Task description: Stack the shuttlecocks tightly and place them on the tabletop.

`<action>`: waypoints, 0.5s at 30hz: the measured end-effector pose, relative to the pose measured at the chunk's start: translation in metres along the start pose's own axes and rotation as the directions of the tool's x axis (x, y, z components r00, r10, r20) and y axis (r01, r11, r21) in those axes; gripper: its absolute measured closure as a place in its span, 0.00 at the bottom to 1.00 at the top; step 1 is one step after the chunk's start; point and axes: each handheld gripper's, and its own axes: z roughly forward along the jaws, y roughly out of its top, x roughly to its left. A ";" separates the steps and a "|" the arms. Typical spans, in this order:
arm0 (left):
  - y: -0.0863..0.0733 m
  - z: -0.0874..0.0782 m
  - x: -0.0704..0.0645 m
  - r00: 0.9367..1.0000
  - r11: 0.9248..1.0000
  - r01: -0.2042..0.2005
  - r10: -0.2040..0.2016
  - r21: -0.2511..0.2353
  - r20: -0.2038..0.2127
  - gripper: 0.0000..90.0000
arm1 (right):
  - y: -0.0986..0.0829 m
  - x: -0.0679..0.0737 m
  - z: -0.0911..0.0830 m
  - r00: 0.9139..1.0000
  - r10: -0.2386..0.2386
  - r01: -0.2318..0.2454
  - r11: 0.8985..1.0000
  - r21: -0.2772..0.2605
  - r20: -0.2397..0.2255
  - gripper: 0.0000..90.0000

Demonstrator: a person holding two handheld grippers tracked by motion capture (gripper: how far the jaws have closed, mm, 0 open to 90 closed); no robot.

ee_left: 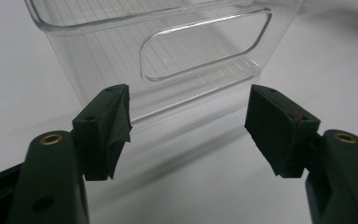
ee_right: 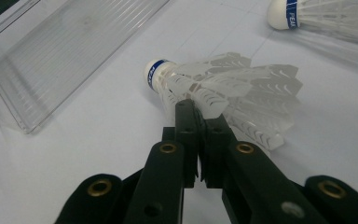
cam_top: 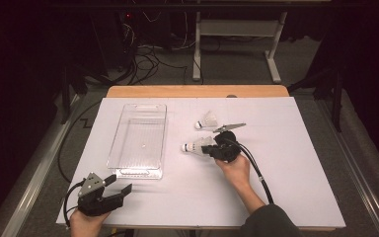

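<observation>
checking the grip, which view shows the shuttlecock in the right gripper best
The right gripper view: the held shuttlecock lies close up, with the right gripper shut on its feather skirt. The high view shows it small, part hidden by that gripper. The left gripper view faces the clear bin instead.

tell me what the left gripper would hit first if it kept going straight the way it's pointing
Most likely the near end wall of the clear plastic bin, around its handle cutout. The left gripper is open, its jaws aimed at that wall with only bare white table between; the gap's depth is hard to judge.
</observation>
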 end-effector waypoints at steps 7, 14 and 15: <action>0.000 0.000 0.000 1.000 1.000 0.000 0.000 0.000 0.000 0.36 | -0.001 -0.001 0.000 1.000 0.000 0.000 1.000 0.006 0.004 0.94; 0.000 0.000 0.000 1.000 1.000 0.001 -0.001 0.000 0.000 0.36 | -0.001 -0.002 0.000 1.000 0.008 -0.008 1.000 0.016 0.015 0.88; 0.000 0.000 0.000 1.000 1.000 0.000 0.000 0.000 -0.001 0.36 | -0.001 -0.002 0.000 1.000 0.008 -0.008 1.000 0.016 0.017 0.88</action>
